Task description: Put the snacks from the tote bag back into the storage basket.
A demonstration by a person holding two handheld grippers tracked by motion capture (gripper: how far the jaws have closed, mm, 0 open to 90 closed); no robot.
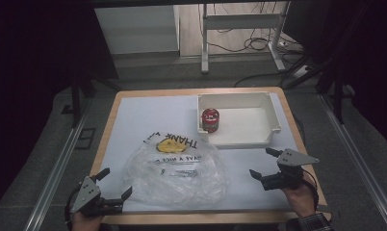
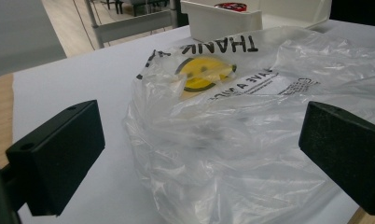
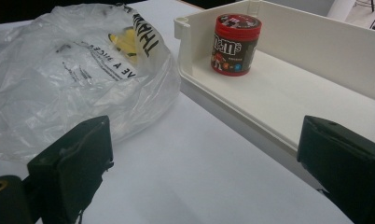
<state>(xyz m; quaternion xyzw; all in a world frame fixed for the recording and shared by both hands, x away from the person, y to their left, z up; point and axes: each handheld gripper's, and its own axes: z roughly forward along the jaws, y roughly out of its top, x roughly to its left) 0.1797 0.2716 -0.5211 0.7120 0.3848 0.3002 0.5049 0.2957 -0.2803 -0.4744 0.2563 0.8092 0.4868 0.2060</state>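
On the white surface (image 1: 148, 115), seen from the high view, a clear plastic bag (image 1: 177, 171) lies crumpled near the middle, toward six o'clock, with black lettering and a yellow smiley print on its far side. At about seven o'clock the left gripper (image 1: 113, 186) rests at the near edge, its jaws spread wide and released, the nearer one just beside the bag's near-left rim; in the left gripper view the bag (image 2: 232, 135) spreads between and beyond the two black jaws. At about four o'clock the right gripper (image 1: 264, 163) hovers over the surface, its jaws likewise parted and holding nothing, well apart from the bag. Toward one o'clock sits a white tray (image 1: 273, 120), and a red candy tub (image 1: 210, 120) stands upright in its left corner, close to the wall nearest the bag. The bag's far edge lies just beside the tray's near-left corner.
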